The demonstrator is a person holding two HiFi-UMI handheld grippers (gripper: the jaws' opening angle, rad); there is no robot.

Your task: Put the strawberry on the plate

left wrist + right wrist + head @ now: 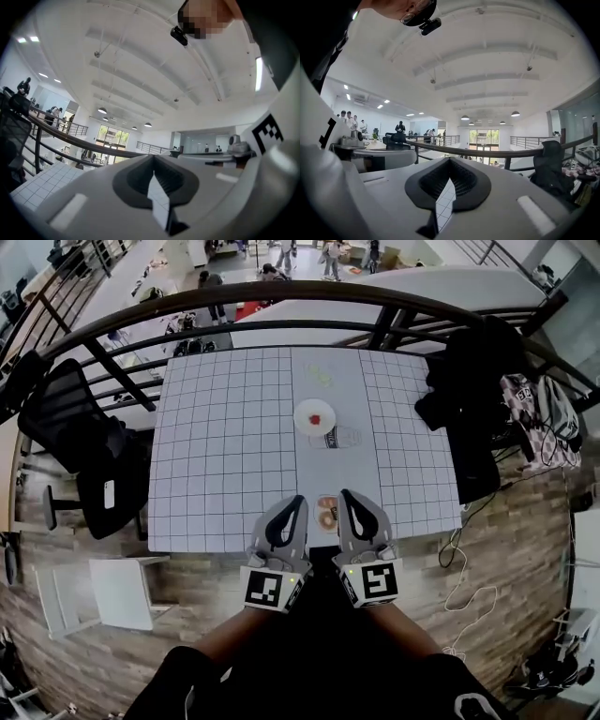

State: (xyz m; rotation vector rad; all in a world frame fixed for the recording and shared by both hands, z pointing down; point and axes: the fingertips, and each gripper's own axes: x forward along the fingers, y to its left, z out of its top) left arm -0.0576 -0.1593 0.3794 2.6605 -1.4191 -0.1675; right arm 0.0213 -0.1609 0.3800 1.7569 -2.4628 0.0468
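Observation:
In the head view a small red strawberry (pixel 316 418) lies on a white plate (pixel 302 410) at the middle of the grid-patterned table (pixel 225 456). Both grippers are held at the table's near edge, well short of the plate. My left gripper (pixel 296 502) is shut with nothing in it. My right gripper (pixel 346 495) is shut and empty too. Both gripper views point upward at the ceiling; the left gripper (pixel 153 159) and the right gripper (pixel 450 161) show only a thin slit between their jaws, with table grid behind.
A clear cup (pixel 341 438) lies just in front of the plate. A small round brownish item (pixel 327 513) sits between the grippers. A black chair (pixel 84 442) stands left, dark clothing (pixel 469 395) and a bag (pixel 539 418) right, a railing (pixel 281 294) behind.

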